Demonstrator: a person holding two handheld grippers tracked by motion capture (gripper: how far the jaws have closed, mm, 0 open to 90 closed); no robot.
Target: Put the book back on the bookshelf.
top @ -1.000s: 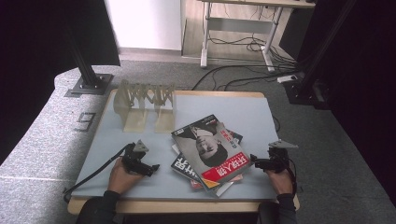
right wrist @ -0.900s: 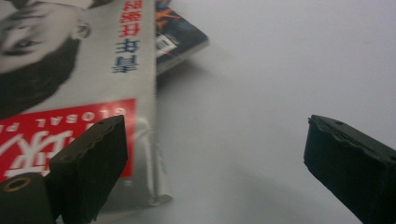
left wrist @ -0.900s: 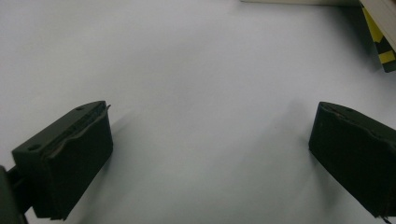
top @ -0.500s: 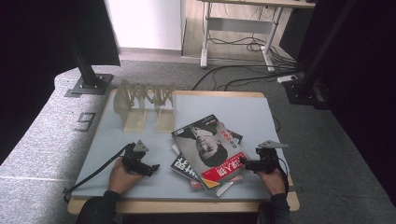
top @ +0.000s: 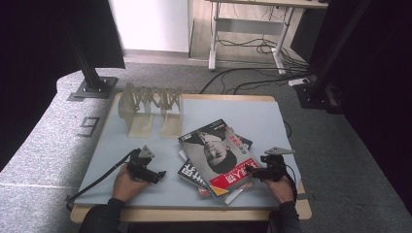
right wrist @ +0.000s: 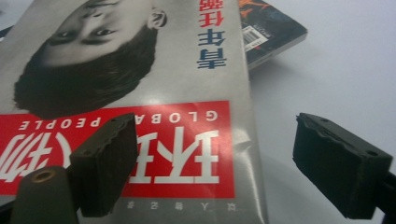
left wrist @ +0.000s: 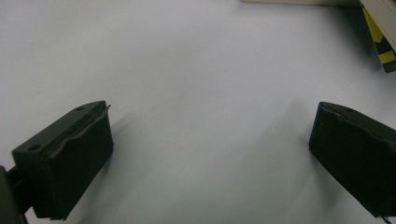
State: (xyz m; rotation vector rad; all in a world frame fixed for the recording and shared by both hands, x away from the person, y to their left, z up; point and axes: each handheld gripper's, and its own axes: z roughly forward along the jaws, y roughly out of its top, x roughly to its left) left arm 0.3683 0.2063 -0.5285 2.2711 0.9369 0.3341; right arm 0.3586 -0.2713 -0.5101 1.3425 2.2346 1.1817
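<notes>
Pale blue tabletop (top: 228, 114), grey carpet (top: 43, 145)

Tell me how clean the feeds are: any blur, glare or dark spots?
High view: table evenly lit, surroundings dark, magazine small but legible. Left gripper view: soft focus, faint shadows beside the fingers. Right gripper view: cover text sharp, near fingers blurred, slight sheen on paper.

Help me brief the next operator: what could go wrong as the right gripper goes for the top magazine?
1. The right gripper, its jaws just closing, straddles the edge of the top magazine; the jaws may pinch only the thin cover, which could bend or tear.
2. That magazine lies askew on the other magazines; pulling it could drag them along or off the table.
3. The left gripper stands open over bare table, steadying nothing.
</notes>
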